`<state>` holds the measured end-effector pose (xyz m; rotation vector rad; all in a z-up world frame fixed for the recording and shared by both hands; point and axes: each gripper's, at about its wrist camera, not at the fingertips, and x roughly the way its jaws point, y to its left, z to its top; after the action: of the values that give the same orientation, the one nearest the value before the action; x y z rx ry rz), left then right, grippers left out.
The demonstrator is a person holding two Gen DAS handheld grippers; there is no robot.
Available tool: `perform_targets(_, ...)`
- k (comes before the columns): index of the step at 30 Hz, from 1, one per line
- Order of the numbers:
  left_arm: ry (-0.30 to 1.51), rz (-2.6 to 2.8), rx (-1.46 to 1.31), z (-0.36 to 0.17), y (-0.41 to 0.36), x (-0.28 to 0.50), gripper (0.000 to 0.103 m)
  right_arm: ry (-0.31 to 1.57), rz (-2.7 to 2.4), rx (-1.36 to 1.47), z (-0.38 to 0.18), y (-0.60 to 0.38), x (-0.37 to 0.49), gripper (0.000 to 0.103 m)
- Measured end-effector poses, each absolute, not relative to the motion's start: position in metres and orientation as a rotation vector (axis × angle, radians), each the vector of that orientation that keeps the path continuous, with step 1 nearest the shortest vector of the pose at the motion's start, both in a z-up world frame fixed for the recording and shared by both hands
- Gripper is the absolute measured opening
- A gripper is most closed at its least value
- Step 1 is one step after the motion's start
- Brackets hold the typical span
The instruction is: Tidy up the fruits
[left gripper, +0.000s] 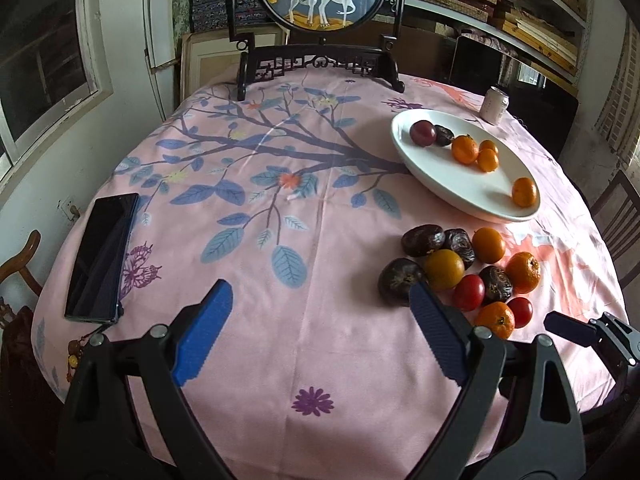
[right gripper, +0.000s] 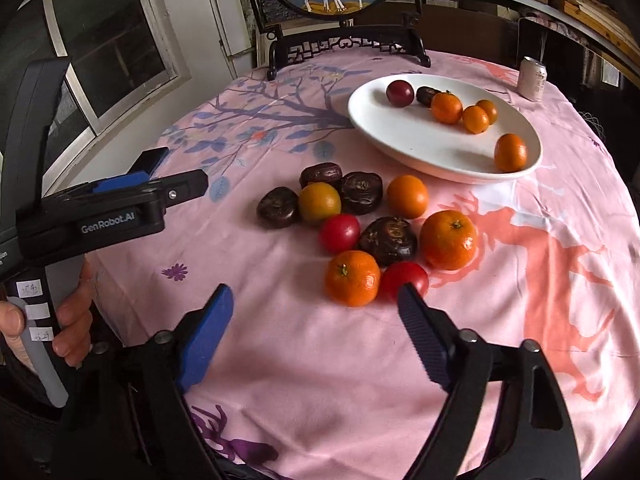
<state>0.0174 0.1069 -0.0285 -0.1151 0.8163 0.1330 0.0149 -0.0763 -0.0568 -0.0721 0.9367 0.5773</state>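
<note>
My left gripper (left gripper: pixel 320 312) hangs over the pink tablecloth (left gripper: pixel 320 360), jaws wide, nothing between them; my right gripper (right gripper: pixel 316 312) likewise spread and empty, just short of the loose fruit pile (right gripper: pixel 360 220); nearest to it a mandarin (right gripper: pixel 352 278) and a red tomato (right gripper: pixel 404 276), touching. White plate (right gripper: pixel 400 148) beyond the pile holds six fruits: one purple, one dark, four orange. Phone (left gripper: pixel 102 256) far left; can (left gripper: pixel 495 105) behind plate.
</note>
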Motion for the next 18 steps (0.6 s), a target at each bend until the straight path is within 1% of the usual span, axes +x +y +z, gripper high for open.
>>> perform_targets(2, 0.812, 0.143, -0.127, -0.029, 0.115, 0.014, 0.092, 0.966, 0.575, -0.066, -0.063, -0.071, 0.024, 0.066)
perform_targets(7, 0.815, 0.141, -0.142, -0.033, 0.126, 0.009, 0.092, 1.004, 0.487, -0.146, -0.080, -0.057, 0.041, 0.060)
perform_targets(9, 0.823, 0.129, -0.139, -0.036, 0.124, 0.010, 0.092, 1.053, 0.457, -0.180, -0.093, -0.053, 0.046, 0.052)
perform_targets(10, 0.828, 0.121, -0.137, -0.037, 0.121, 0.011, 0.092, 1.039, 0.442, -0.202, -0.095, -0.051, 0.045, 0.041)
perform_targets(11, 0.834, 0.115, -0.134, -0.040, 0.119, 0.012, 0.092, 1.031, 0.437, -0.217, -0.095, -0.051, 0.043, 0.037)
perform_targets(13, 0.848, 0.098, -0.131, -0.044, 0.114, 0.016, 0.092, 1.036, 0.477, -0.151, -0.091, -0.059, 0.041, 0.037)
perform_targets(18, 0.878, 0.036, -0.120, -0.054, 0.094, 0.030, 0.092, 0.981, 0.449, -0.103, -0.068, -0.089, 0.025, 0.037)
